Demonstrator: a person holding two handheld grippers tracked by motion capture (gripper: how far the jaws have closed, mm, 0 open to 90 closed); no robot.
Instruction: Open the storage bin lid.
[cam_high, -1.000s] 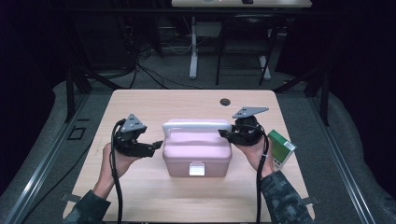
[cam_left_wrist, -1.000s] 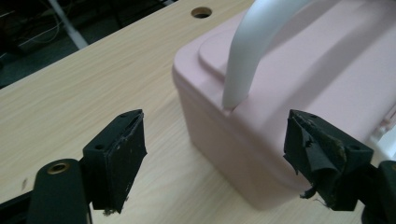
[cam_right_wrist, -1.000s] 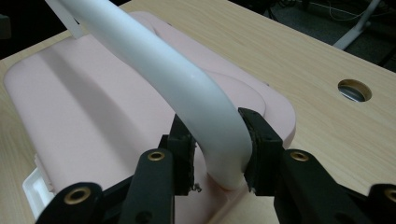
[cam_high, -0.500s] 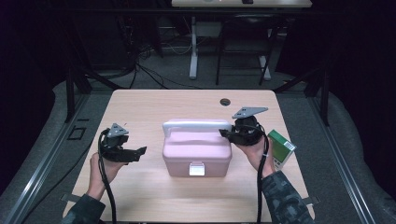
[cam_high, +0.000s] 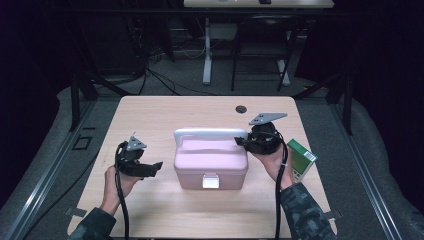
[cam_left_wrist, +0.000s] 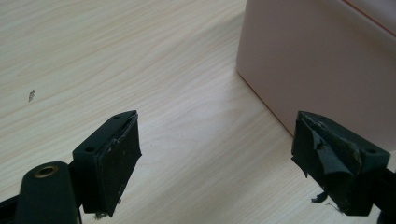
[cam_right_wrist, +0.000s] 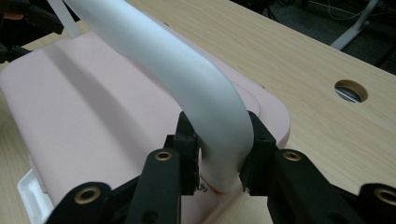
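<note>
A pink lidded box (cam_high: 211, 162) with a white latch stands at the middle of the wooden table (cam_high: 165, 115). Its white handle (cam_high: 210, 134) is raised. My right gripper (cam_high: 245, 141) is shut on the handle's right end; in the right gripper view both pads press the white handle (cam_right_wrist: 187, 79) just above the pink lid (cam_right_wrist: 93, 126). My left gripper (cam_high: 152, 167) hovers low over the table left of the box, apart from it. In the left gripper view its jaws (cam_left_wrist: 215, 154) stand wide open with bare wood between them, and the box's side wall (cam_left_wrist: 322, 60) lies ahead to the right.
A green and white carton (cam_high: 301, 159) lies on the table right of the box, beside my right wrist. A round cable hole (cam_high: 241, 108) sits near the table's far edge. Dark floor, cables and desk legs lie beyond the table.
My left gripper has drawn away from the box's left side, moving left and down toward the table. The right gripper has kept its hold on the handle without moving.
</note>
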